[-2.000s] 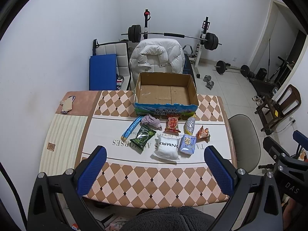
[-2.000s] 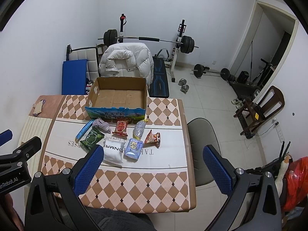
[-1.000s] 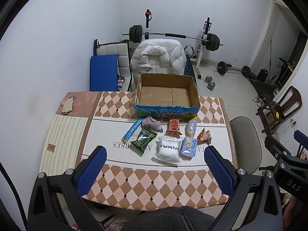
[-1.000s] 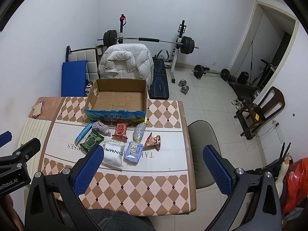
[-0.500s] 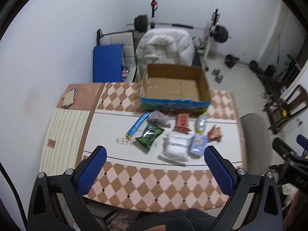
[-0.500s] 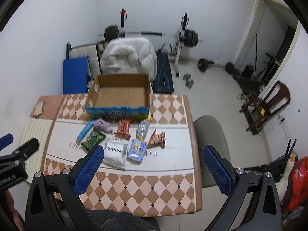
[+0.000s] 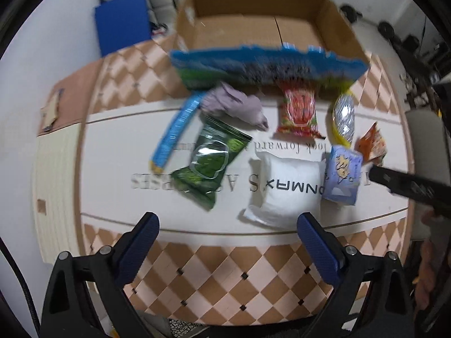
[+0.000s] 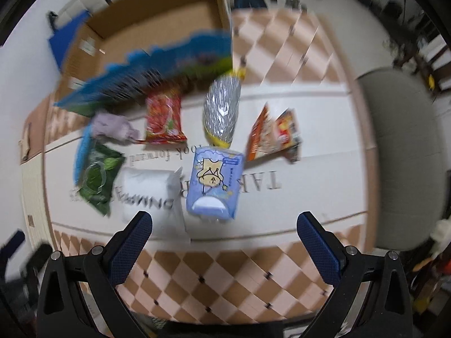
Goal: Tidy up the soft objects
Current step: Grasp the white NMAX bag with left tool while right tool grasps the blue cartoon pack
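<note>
Soft packets lie in a loose cluster on the table [image 7: 118,242], all of them just in front of the cardboard box [image 7: 253,25], which sits open at the far side with a blue-and-green printed front wall. Nearest the grippers is a white pillow pack [image 7: 284,186] with dark lettering, and touching its right edge is a pale blue tissue pack [image 8: 214,180] with a cartoon animal on it. To the left lies a green bag [image 7: 210,157], tilted, with a long blue tube [image 7: 174,132] beside it running toward the box. A crumpled lilac cloth [image 7: 234,107] rests between the green bag and the box. A red snack bag [image 7: 298,112] lies close against the box front, a silver-and-yellow pouch [image 8: 222,112] is to its right, and an orange snack pack [image 8: 273,135] sits at the right end of the group.

The left gripper [image 7: 225,242] hangs above the near checkered strip of the table, its blue pads spread wide, nothing between them. The right gripper [image 8: 225,242] is held likewise over the near edge, jaws wide apart and empty, the tissue pack just ahead of it. Both views are blurred toward the box.
</note>
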`<action>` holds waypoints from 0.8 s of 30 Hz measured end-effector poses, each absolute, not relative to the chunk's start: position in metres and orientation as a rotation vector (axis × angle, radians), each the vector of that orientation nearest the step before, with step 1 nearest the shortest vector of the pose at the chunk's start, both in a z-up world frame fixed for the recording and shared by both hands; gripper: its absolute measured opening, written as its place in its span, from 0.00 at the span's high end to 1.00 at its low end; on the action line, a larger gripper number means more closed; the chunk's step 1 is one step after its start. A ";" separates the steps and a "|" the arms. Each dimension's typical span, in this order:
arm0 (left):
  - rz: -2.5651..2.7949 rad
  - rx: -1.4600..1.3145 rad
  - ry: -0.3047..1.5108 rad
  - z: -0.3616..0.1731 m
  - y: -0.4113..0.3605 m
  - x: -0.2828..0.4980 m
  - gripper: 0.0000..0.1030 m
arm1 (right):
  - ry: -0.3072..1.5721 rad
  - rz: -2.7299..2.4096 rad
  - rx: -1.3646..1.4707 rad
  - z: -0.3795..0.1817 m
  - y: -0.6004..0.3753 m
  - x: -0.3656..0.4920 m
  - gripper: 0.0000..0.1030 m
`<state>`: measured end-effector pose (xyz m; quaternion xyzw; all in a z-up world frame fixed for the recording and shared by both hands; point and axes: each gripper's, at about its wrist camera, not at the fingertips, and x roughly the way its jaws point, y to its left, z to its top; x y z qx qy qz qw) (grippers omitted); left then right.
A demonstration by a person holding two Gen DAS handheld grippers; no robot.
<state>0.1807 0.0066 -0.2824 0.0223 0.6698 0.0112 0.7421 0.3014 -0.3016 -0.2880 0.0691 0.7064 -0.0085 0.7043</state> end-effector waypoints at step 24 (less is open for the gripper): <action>-0.011 -0.027 1.738 -0.431 -0.024 0.218 0.24 | 1.761 -0.033 0.307 -0.423 -0.291 0.305 0.03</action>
